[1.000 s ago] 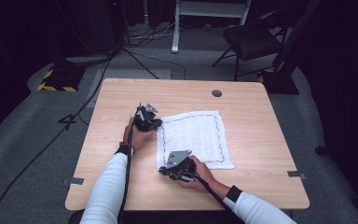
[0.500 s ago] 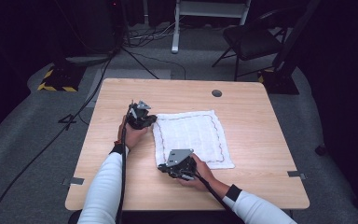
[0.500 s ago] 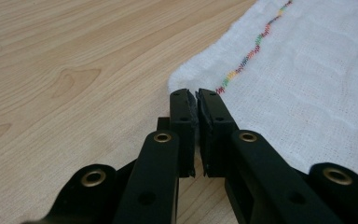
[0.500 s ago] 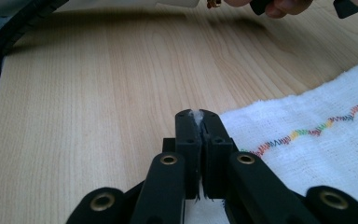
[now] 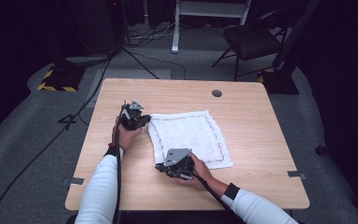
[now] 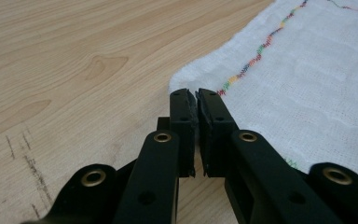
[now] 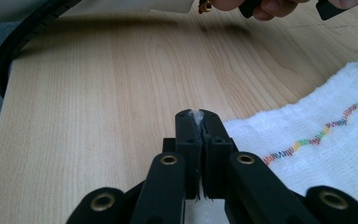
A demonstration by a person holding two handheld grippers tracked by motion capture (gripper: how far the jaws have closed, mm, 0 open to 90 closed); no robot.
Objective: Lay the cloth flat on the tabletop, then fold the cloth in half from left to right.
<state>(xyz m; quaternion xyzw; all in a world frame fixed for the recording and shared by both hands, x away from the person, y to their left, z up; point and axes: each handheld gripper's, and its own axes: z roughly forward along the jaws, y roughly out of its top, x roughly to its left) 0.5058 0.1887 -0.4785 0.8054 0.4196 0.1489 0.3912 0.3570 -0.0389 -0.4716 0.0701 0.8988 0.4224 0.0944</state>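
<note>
since the earlier frames, the left gripper point(image 5: 142, 120) has been carried a little outward along the table's left side, and the cloth's near-left corner has been drawn with it, so that the white cloth point(image 5: 189, 137) is seen stretched wider at that side; the right gripper point(image 5: 161, 166) has been kept almost where it was. in the left gripper view the jaws are seen pressed together with only a thin slit between them, and the left gripper point(image 6: 196, 93) is clamped on the very corner of the cloth point(image 6: 303, 84), whose rounded edge is seen just ahead of the tips. to the right of those jaws the cloth is spread flat, with a line of many-coloured stitching point(image 6: 256, 53) running away from the tips; to their left, bare wooden table point(image 6: 74, 60) is seen. in the right gripper view the right gripper point(image 7: 198, 113) is likewise closed, with a wisp of white fabric pinched at the tips, and the cloth point(image 7: 317, 154) is laid out to the right of the jaws, its coloured stitching point(image 7: 326, 128) close by. beyond these jaws the other hand point(image 7: 270, 7) is seen far off at the top. from above, the cloth is seen lying flat between and beyond the two grippers, on the table point(image 5: 251, 112).
</note>
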